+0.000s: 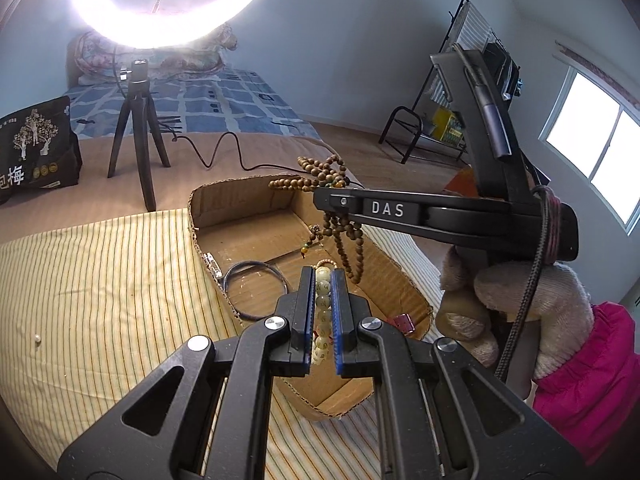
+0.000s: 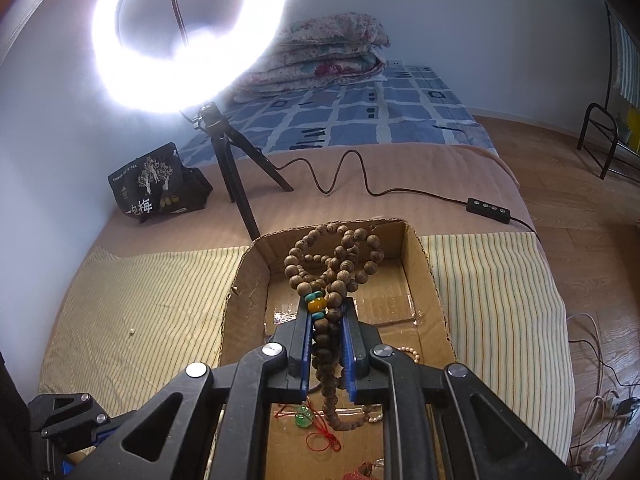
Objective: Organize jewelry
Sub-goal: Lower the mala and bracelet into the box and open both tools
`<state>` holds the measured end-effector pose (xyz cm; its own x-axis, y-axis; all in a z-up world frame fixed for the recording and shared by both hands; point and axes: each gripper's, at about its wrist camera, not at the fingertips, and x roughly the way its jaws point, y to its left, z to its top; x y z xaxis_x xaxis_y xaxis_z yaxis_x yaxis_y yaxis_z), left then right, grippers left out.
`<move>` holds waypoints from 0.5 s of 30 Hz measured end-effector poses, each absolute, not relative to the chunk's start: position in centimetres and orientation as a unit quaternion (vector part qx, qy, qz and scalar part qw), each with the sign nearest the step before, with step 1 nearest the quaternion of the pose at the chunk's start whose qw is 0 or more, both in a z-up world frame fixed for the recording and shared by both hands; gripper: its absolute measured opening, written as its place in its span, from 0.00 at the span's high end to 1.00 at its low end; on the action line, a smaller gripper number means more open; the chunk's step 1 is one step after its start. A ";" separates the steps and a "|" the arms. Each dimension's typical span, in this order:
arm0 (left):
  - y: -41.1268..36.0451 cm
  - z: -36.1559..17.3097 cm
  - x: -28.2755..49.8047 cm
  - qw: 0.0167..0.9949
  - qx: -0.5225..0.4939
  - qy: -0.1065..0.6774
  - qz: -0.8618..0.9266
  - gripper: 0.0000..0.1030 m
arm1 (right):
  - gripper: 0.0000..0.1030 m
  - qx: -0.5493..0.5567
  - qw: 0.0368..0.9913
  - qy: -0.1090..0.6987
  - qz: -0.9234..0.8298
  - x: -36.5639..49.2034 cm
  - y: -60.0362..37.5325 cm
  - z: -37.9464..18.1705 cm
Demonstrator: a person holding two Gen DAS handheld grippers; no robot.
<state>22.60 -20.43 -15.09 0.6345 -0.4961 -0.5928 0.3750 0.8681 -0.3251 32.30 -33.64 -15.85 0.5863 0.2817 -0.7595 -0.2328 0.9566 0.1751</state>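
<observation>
My left gripper (image 1: 323,276) is shut on a pale green bead bracelet (image 1: 322,304) and holds it over the near part of the cardboard box (image 1: 248,200). My right gripper (image 2: 327,306) is shut on a long brown wooden bead strand (image 2: 336,256) with an amber and turquoise bead, held above the box (image 2: 420,256). In the left wrist view the right gripper (image 1: 320,196) reaches in from the right and the strand (image 1: 340,232) dangles over the box. A dark ring bangle (image 1: 256,292) and a metal clasp (image 1: 212,266) lie in the box.
The box sits on a yellow striped cloth (image 1: 100,280). A ring light on a tripod (image 2: 236,168), its cable with a switch (image 2: 488,205) and a black snack bag (image 2: 160,184) stand behind. A green bead on red cord (image 2: 308,420) and pearls (image 2: 408,352) lie in the box.
</observation>
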 end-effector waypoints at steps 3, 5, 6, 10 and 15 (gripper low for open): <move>-20.5 -15.1 22.5 0.899 -0.084 0.355 -0.244 0.95 | 0.87 0.027 0.891 0.430 0.145 32.4 -33.7 -15.9; -20.7 -15.1 22.5 0.897 -0.084 0.356 -0.247 0.95 | 0.77 0.024 0.893 0.427 0.142 32.4 -33.6 -15.8; -20.7 -15.1 22.5 0.897 -0.084 0.355 -0.249 0.95 | 0.72 0.022 0.894 0.425 0.139 32.3 -33.6 -15.8; -20.7 -15.2 22.6 0.895 -0.083 0.358 -0.254 0.94 | 0.45 0.018 0.898 0.422 0.126 32.2 -33.7 -15.6; -20.4 -15.2 22.4 0.897 -0.081 0.356 -0.249 0.72 | 0.22 0.022 0.904 0.413 0.107 31.7 -34.3 -15.1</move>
<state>22.44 -20.43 -15.16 0.6225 -0.5046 -0.5983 0.3900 0.8627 -0.3219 31.75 -34.32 -15.14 0.6351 0.2126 -0.7426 -0.1755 0.9760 0.1293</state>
